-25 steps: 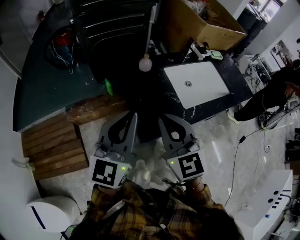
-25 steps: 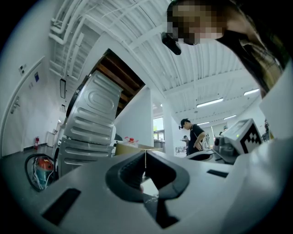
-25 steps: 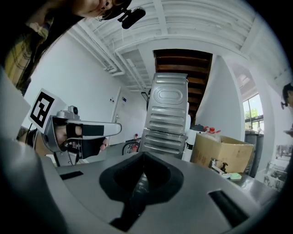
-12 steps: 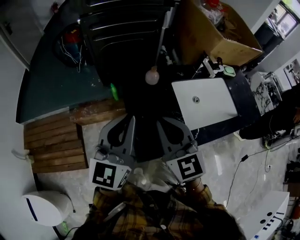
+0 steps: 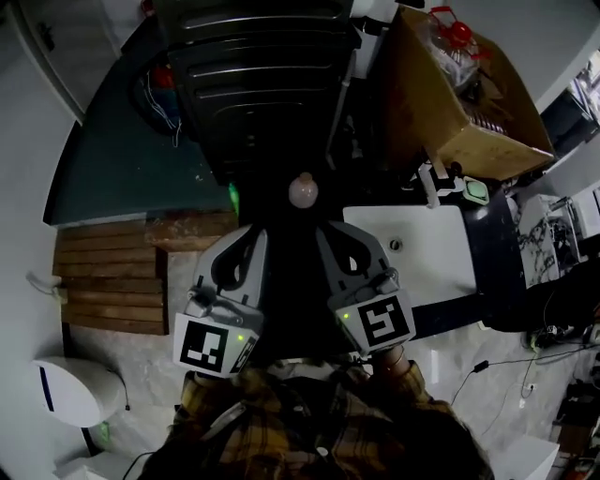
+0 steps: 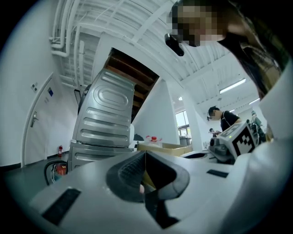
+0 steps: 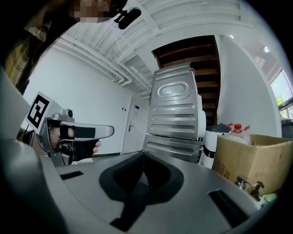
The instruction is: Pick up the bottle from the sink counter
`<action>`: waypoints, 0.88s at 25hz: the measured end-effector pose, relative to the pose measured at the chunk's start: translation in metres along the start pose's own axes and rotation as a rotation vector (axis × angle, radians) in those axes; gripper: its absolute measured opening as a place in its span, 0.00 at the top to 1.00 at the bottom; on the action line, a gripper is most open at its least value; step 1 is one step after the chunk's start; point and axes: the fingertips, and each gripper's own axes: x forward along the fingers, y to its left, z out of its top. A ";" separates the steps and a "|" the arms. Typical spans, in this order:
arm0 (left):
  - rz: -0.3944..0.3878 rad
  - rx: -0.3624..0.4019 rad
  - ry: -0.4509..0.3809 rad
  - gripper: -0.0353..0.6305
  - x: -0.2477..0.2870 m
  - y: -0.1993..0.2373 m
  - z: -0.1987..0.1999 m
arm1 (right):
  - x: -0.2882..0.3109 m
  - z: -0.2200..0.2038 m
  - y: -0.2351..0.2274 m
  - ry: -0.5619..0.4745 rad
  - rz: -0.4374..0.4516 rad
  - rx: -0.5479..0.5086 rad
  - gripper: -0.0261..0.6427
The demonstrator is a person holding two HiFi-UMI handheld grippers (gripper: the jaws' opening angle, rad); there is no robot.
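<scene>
Bottle (image 5: 302, 190) pale pink, bulbous (left of white sink (image 5: 427, 277)).

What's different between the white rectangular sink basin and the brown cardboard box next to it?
The white sink basin is smooth and sunk into the dark counter; the brown cardboard box stands tall. The sink shows only its drain; the box holds clutter, including a red-capped container. Both are rectangular and open on top.
</scene>
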 end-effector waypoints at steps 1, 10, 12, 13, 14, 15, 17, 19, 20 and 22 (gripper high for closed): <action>0.013 0.007 0.006 0.92 0.005 0.000 -0.001 | 0.003 0.001 -0.010 -0.008 0.005 0.002 0.94; 0.094 0.013 0.071 0.92 0.036 0.014 -0.017 | 0.037 -0.003 -0.052 -0.029 0.062 -0.014 0.94; 0.083 0.000 0.083 0.92 0.044 0.013 -0.022 | 0.042 -0.007 -0.057 -0.021 0.060 -0.010 0.94; 0.074 -0.005 0.085 0.92 0.048 0.012 -0.023 | 0.044 -0.010 -0.060 -0.014 0.056 -0.003 0.94; 0.063 -0.008 0.084 0.92 0.051 0.011 -0.025 | 0.046 -0.014 -0.063 -0.006 0.051 0.006 0.94; 0.053 -0.007 0.081 0.92 0.054 0.011 -0.026 | 0.048 -0.017 -0.066 0.002 0.043 0.018 0.94; 0.038 0.000 0.080 0.92 0.057 0.012 -0.029 | 0.052 -0.025 -0.073 0.007 0.022 0.046 0.94; 0.032 -0.008 0.086 0.92 0.058 0.015 -0.032 | 0.056 -0.031 -0.076 0.000 0.009 0.073 0.94; 0.032 -0.015 0.089 0.92 0.058 0.017 -0.034 | 0.057 -0.036 -0.077 0.006 0.008 0.084 0.94; 0.030 -0.020 0.097 0.92 0.060 0.019 -0.036 | 0.061 -0.045 -0.078 0.037 0.012 0.093 0.94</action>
